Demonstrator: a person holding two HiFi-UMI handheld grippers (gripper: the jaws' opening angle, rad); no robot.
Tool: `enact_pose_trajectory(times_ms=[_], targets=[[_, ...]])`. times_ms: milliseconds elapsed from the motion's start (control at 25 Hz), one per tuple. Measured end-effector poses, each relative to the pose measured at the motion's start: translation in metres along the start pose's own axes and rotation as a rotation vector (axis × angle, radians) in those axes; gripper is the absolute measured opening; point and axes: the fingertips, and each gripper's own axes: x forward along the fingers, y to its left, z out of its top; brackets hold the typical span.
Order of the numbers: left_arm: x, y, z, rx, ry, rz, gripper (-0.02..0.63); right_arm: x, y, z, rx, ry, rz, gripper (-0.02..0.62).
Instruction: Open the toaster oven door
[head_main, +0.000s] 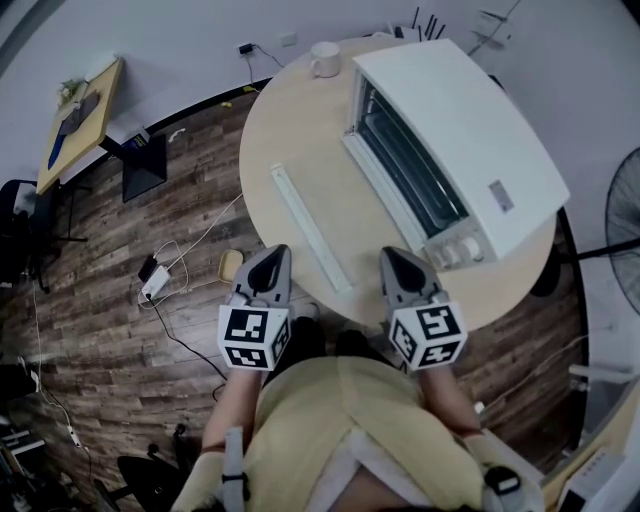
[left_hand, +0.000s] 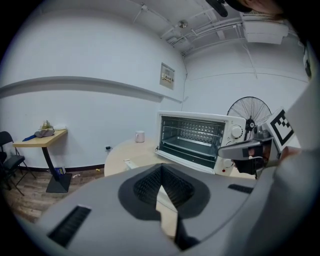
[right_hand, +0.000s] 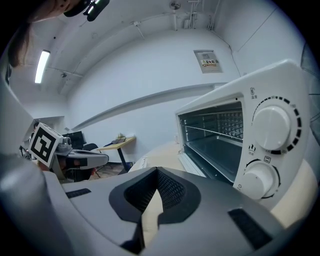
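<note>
My left gripper (head_main: 269, 260) and right gripper (head_main: 396, 258) hover at the surface's (head_main: 300, 130) near edge, fingers pressed together, empty. The toaster oven (head_main: 470, 140) sits at its right edge; I'd spread the fingers before reaching its front.

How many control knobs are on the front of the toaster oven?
2. Both are at the right end of the toaster oven's front: the upper knob, and the lower knob directly beneath it. None seems hidden, though that end runs close to the picture's edge.
</note>
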Motion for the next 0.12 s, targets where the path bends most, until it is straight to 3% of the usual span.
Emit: enact_pose_trajectory(times_ms=[120], targets=[[-0.0017,-0.0019,0.0011,-0.012,-0.004,0.009,-0.002,-0.0005,-0.0009,0.0007,-0.002,-0.002,0.009,0.003]])
